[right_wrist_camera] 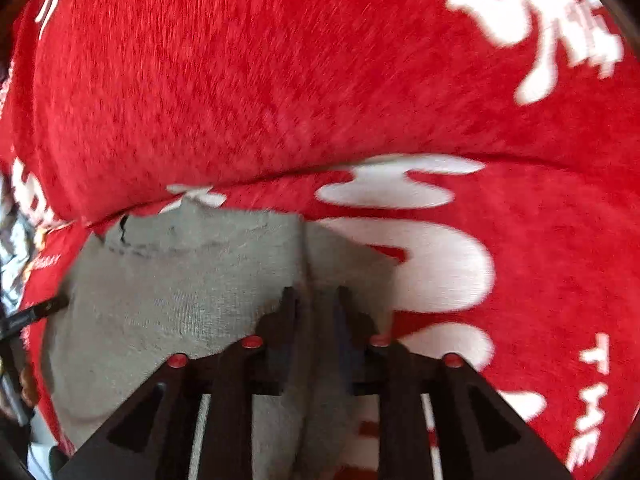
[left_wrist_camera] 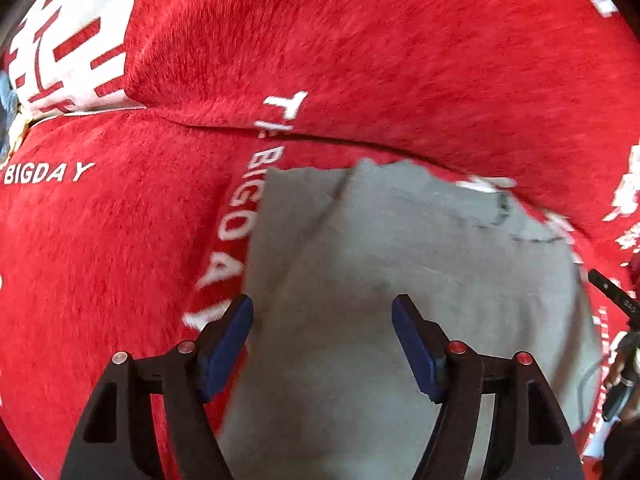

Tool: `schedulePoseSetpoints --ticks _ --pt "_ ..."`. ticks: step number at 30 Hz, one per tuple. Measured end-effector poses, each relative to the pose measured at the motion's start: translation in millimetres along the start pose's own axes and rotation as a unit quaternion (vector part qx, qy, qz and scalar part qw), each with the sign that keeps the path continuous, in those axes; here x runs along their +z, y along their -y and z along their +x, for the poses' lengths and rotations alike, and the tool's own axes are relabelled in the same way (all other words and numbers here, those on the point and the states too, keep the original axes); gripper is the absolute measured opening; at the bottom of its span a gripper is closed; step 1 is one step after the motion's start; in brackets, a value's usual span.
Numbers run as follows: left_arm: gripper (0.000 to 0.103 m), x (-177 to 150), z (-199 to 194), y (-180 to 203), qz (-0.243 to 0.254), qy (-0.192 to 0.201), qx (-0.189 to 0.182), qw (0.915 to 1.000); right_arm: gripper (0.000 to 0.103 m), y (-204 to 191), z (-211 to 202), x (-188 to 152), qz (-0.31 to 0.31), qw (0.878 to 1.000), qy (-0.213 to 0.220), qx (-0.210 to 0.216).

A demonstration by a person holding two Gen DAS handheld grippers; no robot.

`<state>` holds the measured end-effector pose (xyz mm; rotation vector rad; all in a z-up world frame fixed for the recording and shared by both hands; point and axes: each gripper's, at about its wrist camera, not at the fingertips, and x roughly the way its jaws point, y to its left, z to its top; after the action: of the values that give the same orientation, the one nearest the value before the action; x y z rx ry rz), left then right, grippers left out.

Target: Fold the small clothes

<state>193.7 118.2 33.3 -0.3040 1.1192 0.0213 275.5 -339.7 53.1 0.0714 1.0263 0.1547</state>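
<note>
A red plush blanket (left_wrist_camera: 360, 40) with white lettering and large white characters fills both views, a crease running across it where one part rises behind the other. On the flat part lies a small grey garment (left_wrist_camera: 400, 260), spread out with its far edge close to the crease; that edge looks ragged and carries a dark stitched seam near one corner. In the right wrist view the same grey cloth (right_wrist_camera: 180, 300) covers the lower left, and a fold of it runs up the middle.

The left gripper (left_wrist_camera: 322, 312) hovers over the garment's left side with its blue-padded jaws standing wide apart, nothing caught between them; the left pad (left_wrist_camera: 226, 352) sits at the cloth's edge over the red blanket.

The right gripper (right_wrist_camera: 312, 300) has its jaws narrowed to a small gap, with the raised grey fold between them; whether the pads actually press it cannot be told through the blur.
</note>
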Motion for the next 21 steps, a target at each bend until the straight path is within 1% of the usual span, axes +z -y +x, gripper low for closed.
schedulePoseSetpoints --ticks 1,2,3,4,6,7,9,11,13,15,16,17,18,19,20,21 --pt "0.077 -8.0 -7.0 6.2 0.006 0.009 -0.004 0.9999 0.025 -1.4 -11.6 -1.3 -0.007 1.000 0.015 -0.008" --pt "0.090 -16.0 -11.8 14.3 0.017 0.016 0.005 0.9997 0.026 -1.6 -27.6 -3.9 -0.012 0.999 0.036 -0.011" --pt "0.098 -21.0 -14.4 20.9 0.028 0.023 0.016 0.9992 0.031 -1.1 -43.9 -6.9 -0.009 0.998 0.058 -0.004" --pt "0.098 -25.9 -16.0 29.6 0.045 0.032 0.026 0.9981 0.035 -1.5 -53.0 -5.6 -0.005 0.998 0.069 0.002" --pt "0.098 -29.3 -12.0 44.0 0.063 0.036 0.030 0.9969 0.050 -1.3 -78.4 -11.1 0.007 0.996 0.093 0.012" --pt "0.098 -30.2 -9.5 47.7 0.064 0.035 0.031 0.9969 0.052 -5.4 -83.8 -10.0 0.009 0.995 0.099 0.016" --pt "0.098 -37.8 -9.0 60.1 0.065 0.048 0.033 0.9962 0.052 -8.6 -103.9 -19.6 0.013 0.993 0.112 0.024" --pt "0.098 -50.8 -13.6 75.0 0.086 0.061 0.039 0.9937 0.053 -13.7 -121.0 -32.8 0.011 0.992 0.118 0.031" --pt "0.098 -69.4 -22.2 86.6 0.103 0.074 0.049 0.9907 0.053 -22.9 -134.3 -49.7 0.003 0.992 0.122 0.038" --pt "0.098 -87.2 -25.2 86.8 0.097 0.073 0.054 0.9911 0.055 -30.8 -143.2 -72.8 -0.018 0.992 0.116 0.036" --pt "0.098 -93.4 -26.7 83.1 0.088 0.069 0.047 0.9926 0.056 -34.5 -145.1 -81.7 -0.028 0.993 0.112 0.034" --pt "0.098 -101.1 -24.3 77.7 0.074 0.056 0.035 0.9951 0.056 -40.7 -144.5 -93.7 -0.040 0.993 0.105 0.037" --pt "0.098 -108.2 -18.9 72.1 0.061 0.040 0.032 0.9969 0.056 -45.5 -143.2 -104.7 -0.050 0.993 0.097 0.043" --pt "0.098 -113.4 -16.8 68.8 0.056 0.035 0.032 0.9973 0.056 -51.0 -140.8 -115.1 -0.058 0.993 0.088 0.051" --pt "0.099 -119.3 -19.7 67.8 0.061 0.051 0.037 0.9961 0.057 -55.7 -134.6 -125.1 -0.062 0.994 0.074 0.059" --pt "0.103 -125.5 -23.4 68.3 0.071 0.068 0.050 0.9939 0.057 -58.4 -128.4 -133.1 -0.061 0.994 0.062 0.066"
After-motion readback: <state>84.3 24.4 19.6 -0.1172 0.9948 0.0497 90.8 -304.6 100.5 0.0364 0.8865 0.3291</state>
